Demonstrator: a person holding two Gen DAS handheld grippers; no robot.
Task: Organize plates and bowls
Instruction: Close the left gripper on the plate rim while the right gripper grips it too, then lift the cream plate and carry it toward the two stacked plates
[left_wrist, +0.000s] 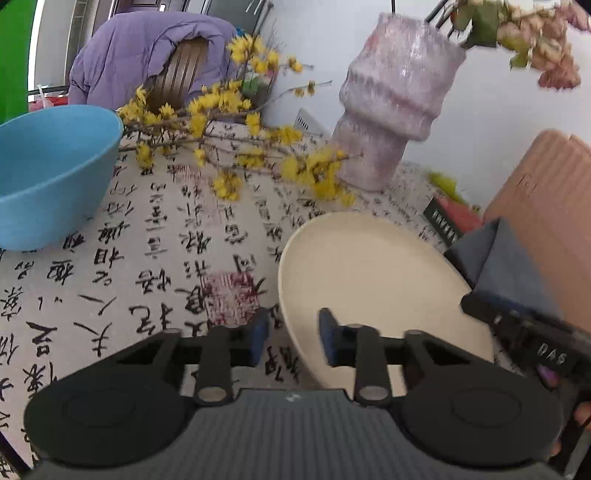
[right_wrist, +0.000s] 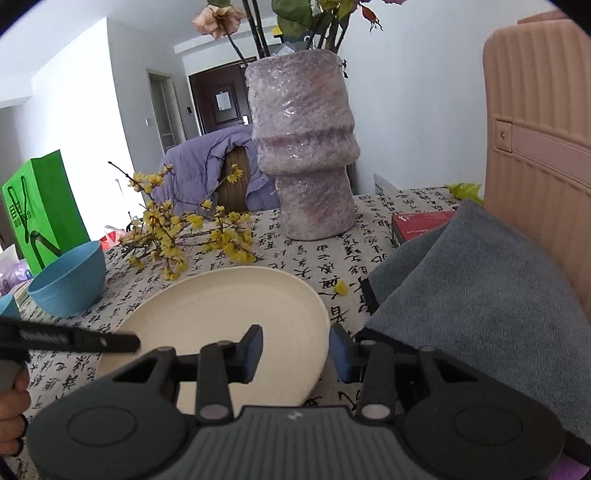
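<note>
A cream plate (left_wrist: 369, 273) (right_wrist: 221, 314) lies on the calligraphy tablecloth (left_wrist: 147, 258). My left gripper (left_wrist: 293, 328) straddles the plate's left rim, one finger outside on the cloth and one over the plate's inside; a gap shows on each side of the rim, so it is open. At the plate's right rim my right gripper (right_wrist: 295, 343) stands the same way, with its right pad close beside the rim and its jaws open. A blue bowl (left_wrist: 55, 173) (right_wrist: 68, 284) sits upright to the left, apart from both grippers.
A tall wrapped vase (left_wrist: 391, 110) (right_wrist: 306, 155) stands behind the plate, with yellow flower branches (left_wrist: 221, 147) (right_wrist: 184, 232) lying beside it. A grey towel (right_wrist: 480, 295) and a pink ribbed chair back (right_wrist: 539, 129) crowd the right. A red box (right_wrist: 421, 225) lies by the towel.
</note>
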